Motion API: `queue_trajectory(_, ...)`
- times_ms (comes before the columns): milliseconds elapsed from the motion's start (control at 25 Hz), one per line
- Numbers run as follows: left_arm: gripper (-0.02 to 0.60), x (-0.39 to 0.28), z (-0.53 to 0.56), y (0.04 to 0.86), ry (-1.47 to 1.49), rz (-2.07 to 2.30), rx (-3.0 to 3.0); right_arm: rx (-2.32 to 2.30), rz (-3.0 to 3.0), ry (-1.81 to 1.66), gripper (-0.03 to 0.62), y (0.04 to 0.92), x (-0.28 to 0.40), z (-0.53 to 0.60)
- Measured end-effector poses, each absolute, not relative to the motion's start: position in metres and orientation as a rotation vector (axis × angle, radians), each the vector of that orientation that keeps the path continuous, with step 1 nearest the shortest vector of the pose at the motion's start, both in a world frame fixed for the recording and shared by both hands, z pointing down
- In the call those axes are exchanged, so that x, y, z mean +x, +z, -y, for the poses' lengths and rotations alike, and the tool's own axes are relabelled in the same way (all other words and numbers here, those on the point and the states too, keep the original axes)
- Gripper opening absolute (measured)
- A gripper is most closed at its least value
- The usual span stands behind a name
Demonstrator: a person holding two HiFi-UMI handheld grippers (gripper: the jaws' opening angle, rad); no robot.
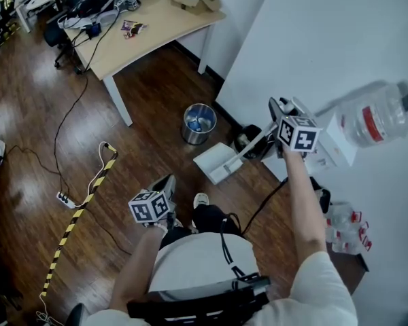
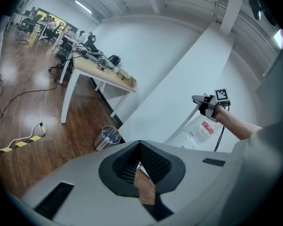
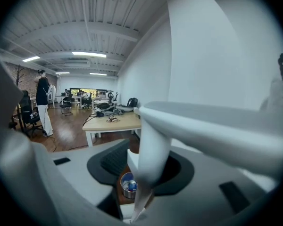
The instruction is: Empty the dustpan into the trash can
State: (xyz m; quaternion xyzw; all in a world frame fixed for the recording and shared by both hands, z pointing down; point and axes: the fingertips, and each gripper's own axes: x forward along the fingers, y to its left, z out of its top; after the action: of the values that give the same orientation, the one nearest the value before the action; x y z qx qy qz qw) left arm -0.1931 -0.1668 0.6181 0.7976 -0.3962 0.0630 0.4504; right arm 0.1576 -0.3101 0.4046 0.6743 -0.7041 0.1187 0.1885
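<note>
While right gripper (image 1: 277,117) fingers clamp dustpan (image 1: 216,163) handle between them, left gripper (image 1: 166,185) fingers closed, empty.

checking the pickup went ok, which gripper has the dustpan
The right gripper: its fingers grip the long handle of the white dustpan. The left gripper, lower down, has its fingers together on nothing.
</note>
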Motion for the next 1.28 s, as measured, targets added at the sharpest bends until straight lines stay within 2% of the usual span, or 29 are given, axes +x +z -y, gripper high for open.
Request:
queue_trajectory(720,-0.005,-0.178,0.159,0.638,0.287,1.046,1.888,2.191,1.84,0.484,0.172,0.608,0.2,0.278)
queue_trajectory(1280,-0.005,-0.17,0.155,0.651,0.352,1.076,1.833,2.332,1.744,0.545,0.178,0.662,0.232,0.282)
